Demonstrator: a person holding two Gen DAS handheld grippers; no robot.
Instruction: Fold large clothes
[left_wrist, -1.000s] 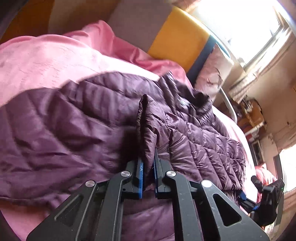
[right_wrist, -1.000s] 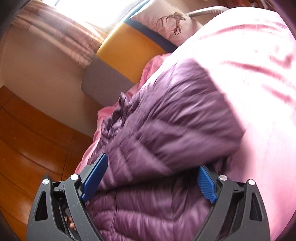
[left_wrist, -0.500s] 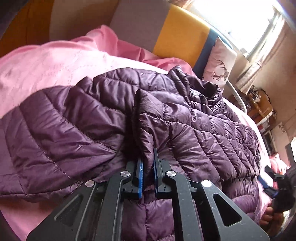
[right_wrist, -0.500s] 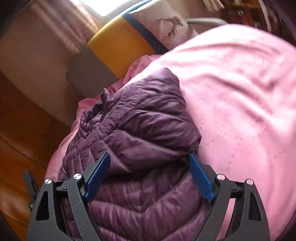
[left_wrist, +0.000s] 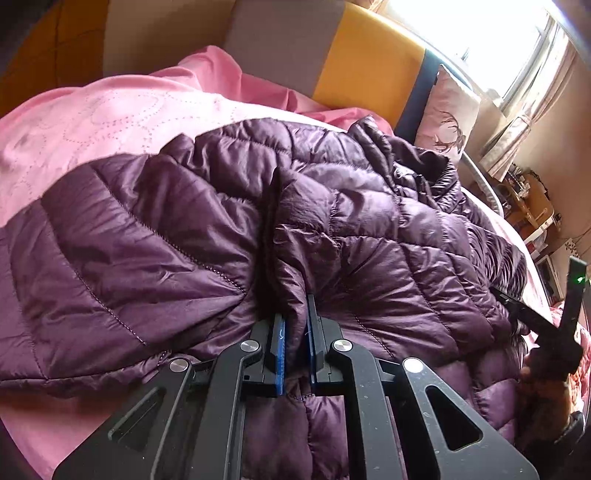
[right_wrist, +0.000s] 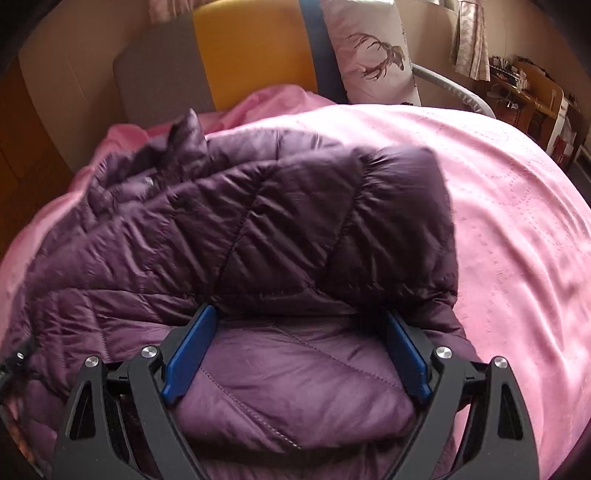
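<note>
Your left tool (left_wrist: 294, 341) was clenched on a raised fold of the purple jacket (left_wrist: 369, 240). Your right tool (right_wrist: 295, 354) stood released, pads wide over the jacket's near part. Jacket lay w/ sleeve folded over on the pink bed (right_wrist: 517, 221), headboard (right_wrist: 255, 55) far behind.

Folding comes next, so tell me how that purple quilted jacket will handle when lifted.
The purple quilted jacket is probably floppy: it drapes and bunches where the left tongs pinch it. Puffy padding suggests it is light for its size. Its sheen hints the fabric may slip.
</note>
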